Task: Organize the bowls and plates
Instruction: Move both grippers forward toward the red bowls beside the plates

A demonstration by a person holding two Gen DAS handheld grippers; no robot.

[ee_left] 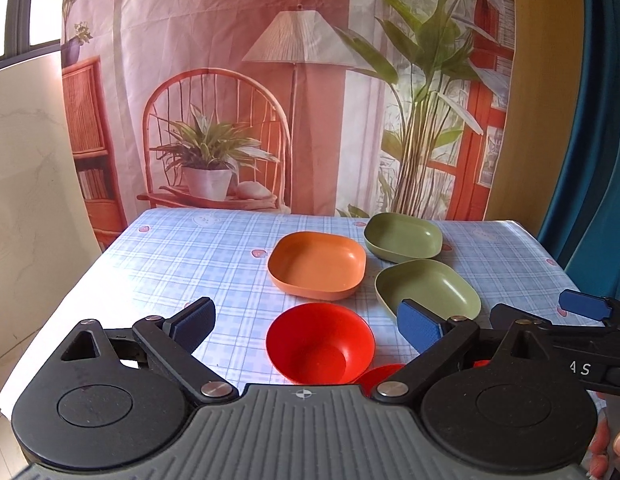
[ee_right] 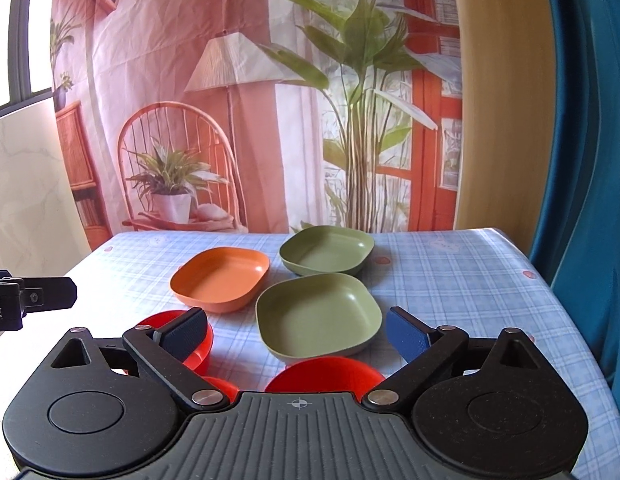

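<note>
Over the tablecloth [ee_right: 450,280], both hand-held grippers, L [ee_left: 306,326] & R [ee_right: 298,332], gape wide w/ nothing gripped.

- From the left gripper [ee_left: 306,326] we look forward and slightly down over the checked table [ee_left: 170,272], close to the red bowl [ee_left: 318,344].
- From the right gripper [ee_right: 298,330] we face the same way, further right.
- Both views share the orange dish [ee_left: 317,265], the green dishes and the printed backdrop [ee_left: 230,80].
</note>
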